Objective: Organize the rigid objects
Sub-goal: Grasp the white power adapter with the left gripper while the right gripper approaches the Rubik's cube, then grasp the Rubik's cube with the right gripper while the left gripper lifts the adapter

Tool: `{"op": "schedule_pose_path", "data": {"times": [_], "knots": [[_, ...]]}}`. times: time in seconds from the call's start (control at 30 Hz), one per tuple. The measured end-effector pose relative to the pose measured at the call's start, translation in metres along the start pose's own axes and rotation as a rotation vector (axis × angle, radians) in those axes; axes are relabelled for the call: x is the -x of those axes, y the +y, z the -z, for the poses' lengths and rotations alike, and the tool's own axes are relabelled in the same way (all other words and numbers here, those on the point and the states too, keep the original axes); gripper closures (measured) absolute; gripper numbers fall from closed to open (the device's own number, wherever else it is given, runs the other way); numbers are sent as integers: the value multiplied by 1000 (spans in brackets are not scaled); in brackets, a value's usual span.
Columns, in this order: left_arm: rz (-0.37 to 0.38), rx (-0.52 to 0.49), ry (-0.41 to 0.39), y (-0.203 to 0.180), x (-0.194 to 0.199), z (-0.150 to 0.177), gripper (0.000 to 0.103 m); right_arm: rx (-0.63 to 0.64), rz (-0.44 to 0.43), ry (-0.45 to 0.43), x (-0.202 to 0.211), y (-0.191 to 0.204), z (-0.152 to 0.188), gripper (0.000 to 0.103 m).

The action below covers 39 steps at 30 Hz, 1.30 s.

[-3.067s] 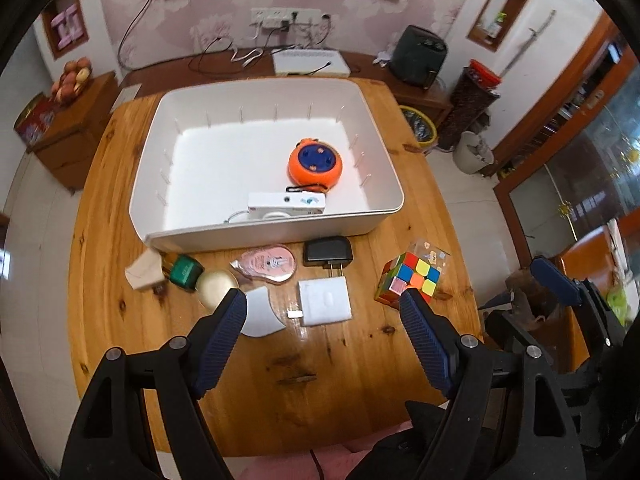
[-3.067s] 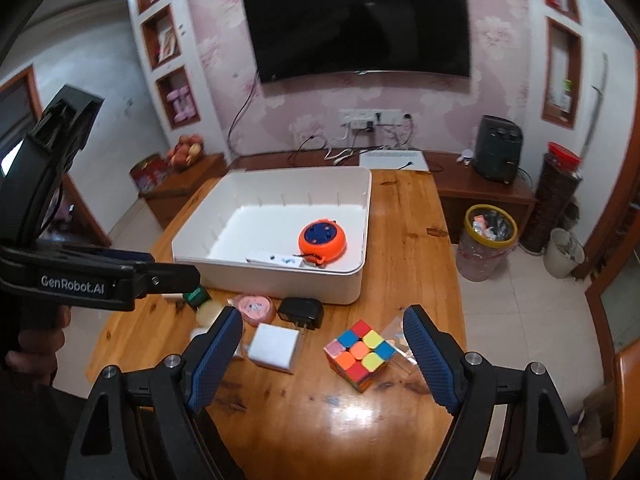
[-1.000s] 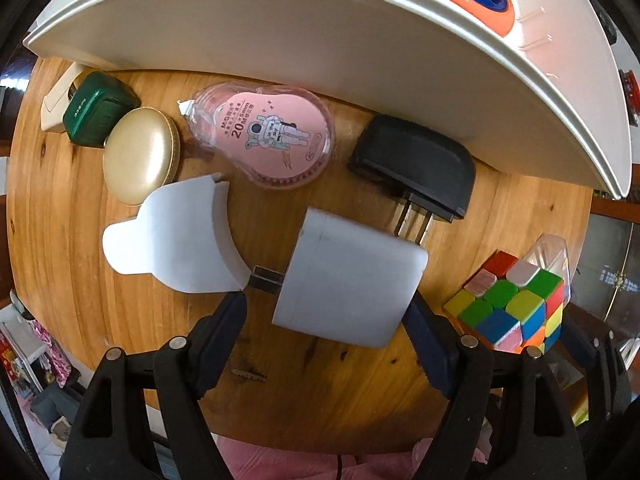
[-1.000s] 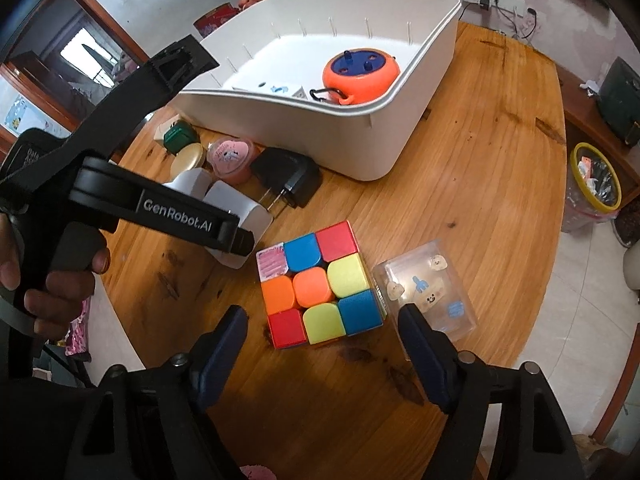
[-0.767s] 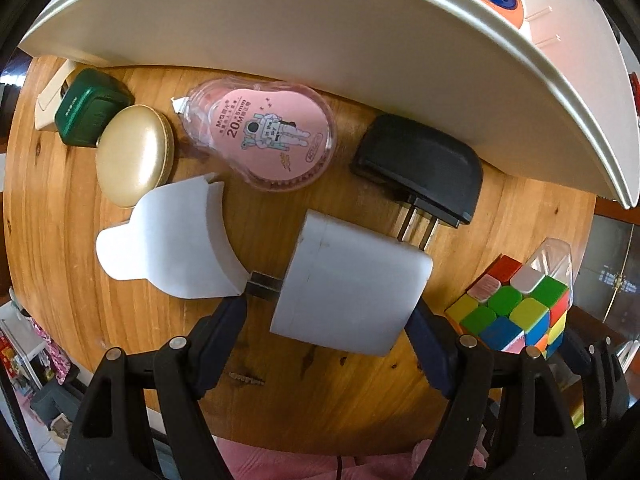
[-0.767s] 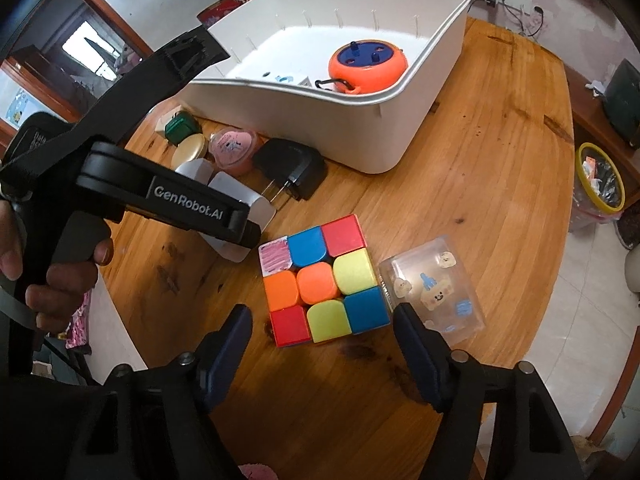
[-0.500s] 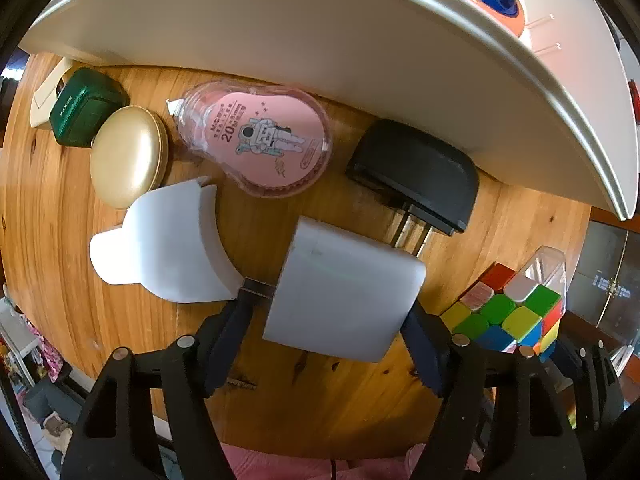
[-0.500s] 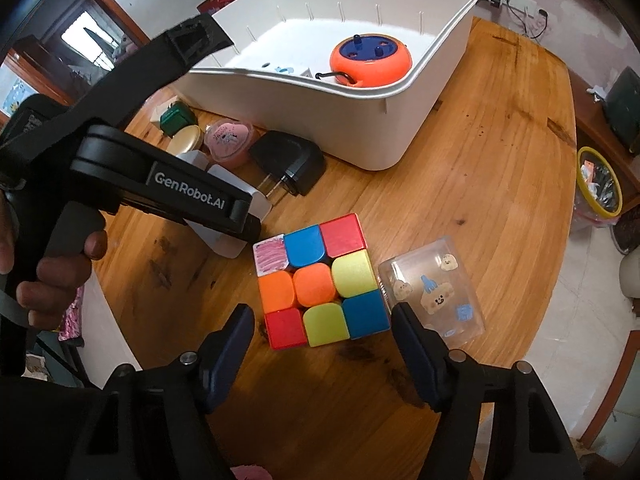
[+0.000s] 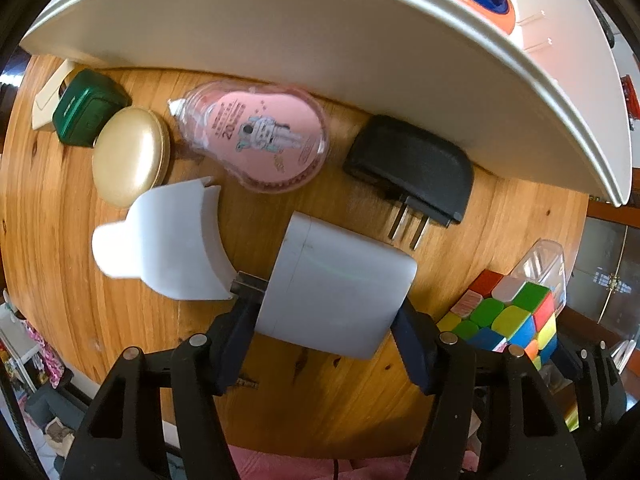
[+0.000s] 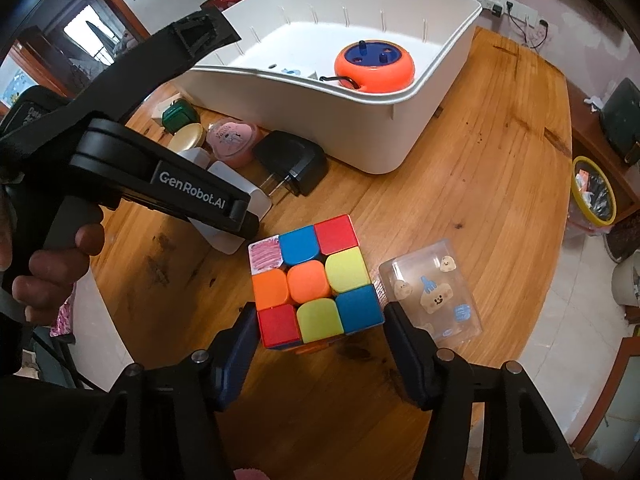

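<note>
My left gripper (image 9: 326,330) has closed its two fingers against the sides of a white charger block (image 9: 336,284) that lies on the wooden table (image 9: 304,412). My right gripper (image 10: 318,334) has closed its fingers against the sides of a colourful puzzle cube (image 10: 314,284). The cube also shows in the left wrist view (image 9: 508,316). The white bin (image 10: 360,132) stands behind, with an orange round reel (image 10: 374,66) and a white box inside. The left gripper's arm (image 10: 160,176) crosses the right wrist view over the charger (image 10: 236,196).
On the table by the bin lie a black plug adapter (image 9: 412,168), a pink tape dispenser (image 9: 256,136), a gold round tin (image 9: 130,160), a green box (image 9: 88,108), a white curved piece (image 9: 168,240) and a clear plastic box (image 10: 434,292).
Both grippers have come down and narrowed: the left from wide open to touching the charger's sides, the right from wide open to touching the cube's sides.
</note>
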<state>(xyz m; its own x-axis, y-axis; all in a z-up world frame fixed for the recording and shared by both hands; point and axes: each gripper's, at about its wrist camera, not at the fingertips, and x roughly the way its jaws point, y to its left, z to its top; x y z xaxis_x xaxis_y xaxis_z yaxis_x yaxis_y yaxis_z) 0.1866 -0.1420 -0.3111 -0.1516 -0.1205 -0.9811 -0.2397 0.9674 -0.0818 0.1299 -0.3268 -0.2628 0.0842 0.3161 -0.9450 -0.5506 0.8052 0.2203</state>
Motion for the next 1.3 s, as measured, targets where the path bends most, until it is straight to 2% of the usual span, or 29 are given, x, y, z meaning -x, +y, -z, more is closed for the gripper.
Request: {"op": "schedule_pose_path", "data": {"times": [0.47,0.97,1.1,1.3], "knots": [[18,-16,-1,2,12,29,38,-22,0,-49,18,9,7,41],[24,9,-30,34,42,69,40,-2,12,-150,51,29,2,42],[20,15,-60,49,60,87,40,-3,11,-188,62,33,-2,42],[7,46,-140,62,92,92,40,2,11,-255,80,40,-12,42]]}}
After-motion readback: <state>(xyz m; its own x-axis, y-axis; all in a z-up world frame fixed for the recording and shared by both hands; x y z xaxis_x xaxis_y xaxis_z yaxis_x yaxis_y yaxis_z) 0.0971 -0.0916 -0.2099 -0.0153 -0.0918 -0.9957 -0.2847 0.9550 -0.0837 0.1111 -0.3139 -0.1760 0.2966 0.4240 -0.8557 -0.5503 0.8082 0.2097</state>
